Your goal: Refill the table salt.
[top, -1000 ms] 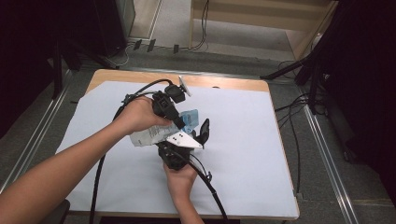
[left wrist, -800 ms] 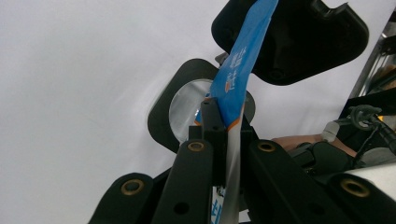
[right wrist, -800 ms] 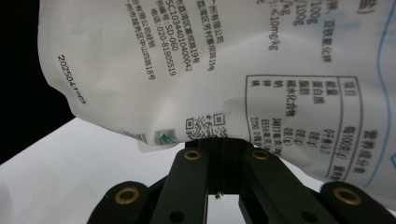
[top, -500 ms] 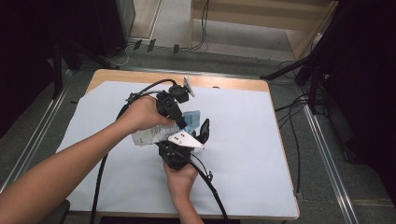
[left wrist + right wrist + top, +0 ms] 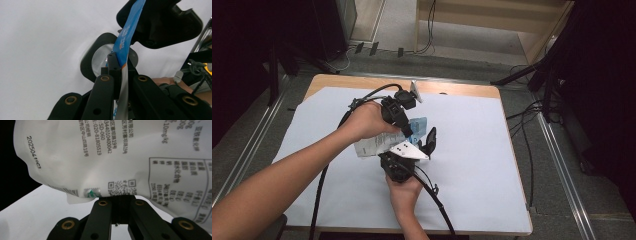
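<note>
both grippers clamped on one printed pouch, mid-table

high view: the left gripper [image 5: 409, 131] and right gripper [image 5: 424, 146] meet over the middle of the white sheet [image 5: 472, 165] that covers the table. the pouch [image 5: 379, 145] sits between them, raised off the sheet, its white body toward the left hand [image 5: 367, 122] and a blue part [image 5: 418, 124] at its far end. the right hand [image 5: 404, 187] comes in from the near edge, with a black cable [image 5: 434, 200] trailing back beside it.

left gripper view: the jaws are closed on the pouch's thin blue-and-white edge [image 5: 125, 45], seen end-on and running up between them. the other gripper's black body [image 5: 162, 25] stands behind it, and a round clear lens in a black frame [image 5: 101, 58] lies below against the white sheet. none of this detail reads from above.

right gripper view: the jaws are pinched on the lower margin of the pouch's white printed face [image 5: 120, 155], just beside a qr code [image 5: 122, 186]. a date stamp, address lines and a table of text are legible here.

surface and room: bare wood [image 5: 452, 89] shows along the table's far edge. grey floor [image 5: 562, 165] surrounds it, with metal rails left and right, loose cables on the right and a light wooden unit [image 5: 492, 25] at the back.
</note>
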`<state>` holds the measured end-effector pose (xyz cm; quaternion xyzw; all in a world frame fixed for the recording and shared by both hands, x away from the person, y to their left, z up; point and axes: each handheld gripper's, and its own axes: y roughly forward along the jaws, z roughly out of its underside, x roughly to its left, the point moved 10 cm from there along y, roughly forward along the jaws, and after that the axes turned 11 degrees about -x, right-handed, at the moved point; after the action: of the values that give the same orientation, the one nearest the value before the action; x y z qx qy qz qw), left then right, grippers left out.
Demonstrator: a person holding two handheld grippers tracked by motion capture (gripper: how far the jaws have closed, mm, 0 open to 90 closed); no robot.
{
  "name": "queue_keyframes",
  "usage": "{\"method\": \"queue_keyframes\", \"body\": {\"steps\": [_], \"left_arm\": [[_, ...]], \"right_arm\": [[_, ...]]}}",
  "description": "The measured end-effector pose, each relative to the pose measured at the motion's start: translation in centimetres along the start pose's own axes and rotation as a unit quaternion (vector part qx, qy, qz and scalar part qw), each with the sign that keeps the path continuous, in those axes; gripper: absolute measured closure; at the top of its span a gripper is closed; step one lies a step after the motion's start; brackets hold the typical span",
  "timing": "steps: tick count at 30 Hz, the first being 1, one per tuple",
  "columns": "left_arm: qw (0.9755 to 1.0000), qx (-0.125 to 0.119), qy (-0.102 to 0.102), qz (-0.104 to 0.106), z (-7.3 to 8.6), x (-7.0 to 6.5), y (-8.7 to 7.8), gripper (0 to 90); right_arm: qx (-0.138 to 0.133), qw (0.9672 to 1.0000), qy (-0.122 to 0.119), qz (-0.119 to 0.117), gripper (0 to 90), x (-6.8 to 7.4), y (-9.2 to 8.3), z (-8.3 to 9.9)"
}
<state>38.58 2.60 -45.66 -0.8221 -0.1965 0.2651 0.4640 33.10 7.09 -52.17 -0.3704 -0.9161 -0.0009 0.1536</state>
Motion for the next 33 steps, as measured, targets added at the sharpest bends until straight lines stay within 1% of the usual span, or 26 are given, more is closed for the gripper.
{"method": "queue_keyframes", "body": {"steps": [7, 11, 17, 18, 19, 20, 23, 26, 29, 32, 33], "left_arm": [[1.0000, 0.004, -0.005, -0.004, 0.07, 0.32, -0.02, 90.0], [0.9999, 0.001, -0.007, -0.007, -0.12, 0.58, 0.05, 90.0], [1.0000, 0.004, -0.008, -0.004, -0.21, 0.60, 0.07, 90.0], [0.9999, 0.000, -0.010, -0.004, -0.32, 0.55, 0.10, 90.0], [0.9999, 0.000, -0.009, -0.004, -0.35, 0.53, 0.12, 90.0], [1.0000, 0.004, -0.008, -0.003, -0.30, 0.50, 0.13, 90.0], [0.9999, 0.007, -0.007, -0.005, -0.25, 0.51, 0.26, 90.0], [0.9999, 0.002, -0.010, -0.009, -0.38, 0.63, 0.25, 90.0], [0.9999, 0.009, -0.010, -0.009, -0.35, 0.61, 0.20, 90.0], [0.9999, 0.006, -0.008, -0.010, -0.55, 0.52, 0.18, 90.0], [0.9999, 0.009, -0.009, -0.007, -0.59, 0.45, 0.12, 90.0]], "right_arm": [[0.001, 1.0000, 0.003, -0.001, 90.0, 0.23, 0.09, 0.11], [0.004, 1.0000, -0.004, 0.000, 90.0, 0.24, -0.01, 0.15], [0.011, 0.9998, -0.015, 0.005, 90.0, 0.27, -0.06, 0.31], [0.013, 0.9998, -0.016, 0.004, 90.0, 0.30, -0.04, 0.36], [0.017, 0.9997, -0.015, 0.002, 90.0, 0.43, -0.05, 0.49], [0.016, 0.9997, -0.019, 0.002, 90.0, 0.45, 0.01, 0.49], [0.017, 0.9997, -0.018, 0.001, 90.0, 0.47, 0.03, 0.56], [0.020, 0.9997, -0.016, 0.000, 90.0, 0.55, 0.02, 0.61], [0.019, 0.9997, -0.015, -0.004, 90.0, 0.65, 0.05, 0.59], [0.019, 0.9997, -0.013, -0.006, 90.0, 0.73, 0.07, 0.54], [0.018, 0.9997, -0.013, -0.006, 90.0, 0.73, 0.06, 0.52]]}}
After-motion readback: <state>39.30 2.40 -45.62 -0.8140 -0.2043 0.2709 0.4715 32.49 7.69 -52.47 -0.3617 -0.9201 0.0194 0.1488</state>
